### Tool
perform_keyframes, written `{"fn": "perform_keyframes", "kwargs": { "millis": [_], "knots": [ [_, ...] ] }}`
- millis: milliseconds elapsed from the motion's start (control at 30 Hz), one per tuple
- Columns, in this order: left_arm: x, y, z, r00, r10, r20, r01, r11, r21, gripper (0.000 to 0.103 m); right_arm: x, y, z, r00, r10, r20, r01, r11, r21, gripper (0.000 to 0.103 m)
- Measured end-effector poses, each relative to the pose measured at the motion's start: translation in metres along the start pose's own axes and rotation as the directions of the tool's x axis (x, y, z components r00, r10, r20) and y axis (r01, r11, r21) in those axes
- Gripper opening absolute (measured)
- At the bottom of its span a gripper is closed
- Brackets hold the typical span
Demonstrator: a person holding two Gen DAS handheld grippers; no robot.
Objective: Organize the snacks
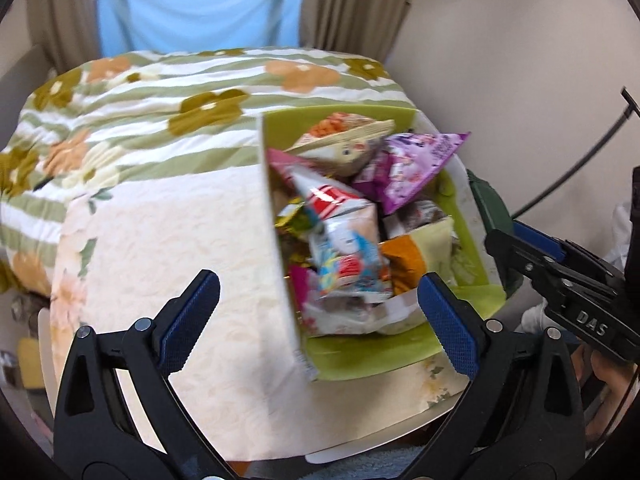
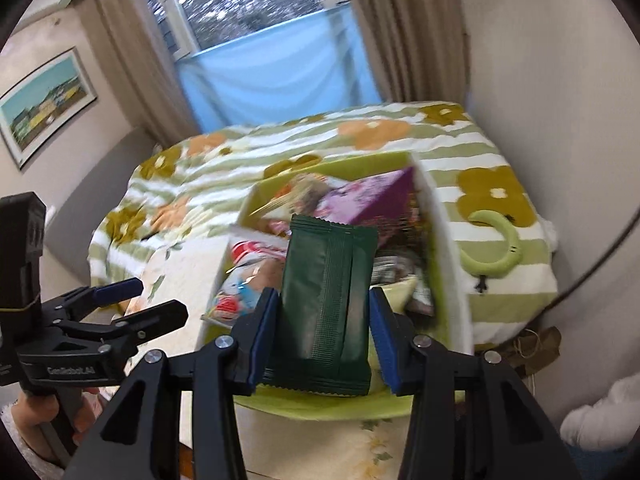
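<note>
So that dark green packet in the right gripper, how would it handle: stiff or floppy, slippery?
The dark green packet stands upright between the right gripper pads without drooping, so it is probably fairly stiff. Its sealed film wrapper looks smooth, so it may slip if the grip loosens. It is flat and slim, so likely light, and should drop easily among the loose packs in the green box.

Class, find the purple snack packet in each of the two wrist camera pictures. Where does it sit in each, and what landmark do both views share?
Left wrist view: the purple snack packet lies upper right of centre, at the far right of the green box.
Right wrist view: the purple snack packet sits just above centre, behind the dark green packet held in the right gripper.
Shared landmark: the flowered striped blanket behind the box.
</note>
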State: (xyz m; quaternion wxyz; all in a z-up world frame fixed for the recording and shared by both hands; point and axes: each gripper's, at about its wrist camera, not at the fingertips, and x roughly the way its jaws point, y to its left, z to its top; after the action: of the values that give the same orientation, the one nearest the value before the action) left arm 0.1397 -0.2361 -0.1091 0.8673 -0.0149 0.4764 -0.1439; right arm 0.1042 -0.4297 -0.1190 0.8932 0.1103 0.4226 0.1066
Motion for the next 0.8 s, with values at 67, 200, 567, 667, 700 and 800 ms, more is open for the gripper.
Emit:
{"fn": "perform_keyframes", "kwargs": {
  "millis": [67,200,567,667,700,800],
  "knots": [
    [0.0,0.006,-0.004,1.0,0.02,0.0,-0.02,1.0,-0.018,0.099,0.005,0.001,0.001,1.0,-0.001,-0.008,0.001,1.0,-0.007,0.042],
    [0.001,0.011,-0.012,0.998,0.054,-0.014,-0.055,0.998,-0.044,0.099,0.03,0.002,-0.001,0.996,-0.009,-0.087,0.006,0.999,-0.035,0.071],
    [-0.008,0.017,-0.027,0.997,0.083,-0.001,-0.083,0.995,-0.06,0.099,0.012,-0.005,-0.017,0.995,-0.043,-0.089,0.041,0.999,-0.017,0.103],
    [-0.02,0.016,-0.027,0.996,0.088,0.026,-0.087,0.995,-0.052,0.099,0.001,-0.003,-0.017,0.996,-0.05,-0.069,0.05,0.999,-0.006,0.103],
    [-0.026,0.017,-0.028,0.995,0.089,0.038,-0.087,0.995,-0.049,0.099,-0.004,-0.001,-0.017,0.996,-0.056,-0.062,0.056,0.998,-0.005,0.103],
    [-0.049,0.021,-0.03,0.992,0.092,0.085,-0.089,0.995,-0.036,0.099,-0.022,0.012,-0.017,0.997,-0.071,-0.027,0.071,0.997,-0.009,0.103]
  ]
}}
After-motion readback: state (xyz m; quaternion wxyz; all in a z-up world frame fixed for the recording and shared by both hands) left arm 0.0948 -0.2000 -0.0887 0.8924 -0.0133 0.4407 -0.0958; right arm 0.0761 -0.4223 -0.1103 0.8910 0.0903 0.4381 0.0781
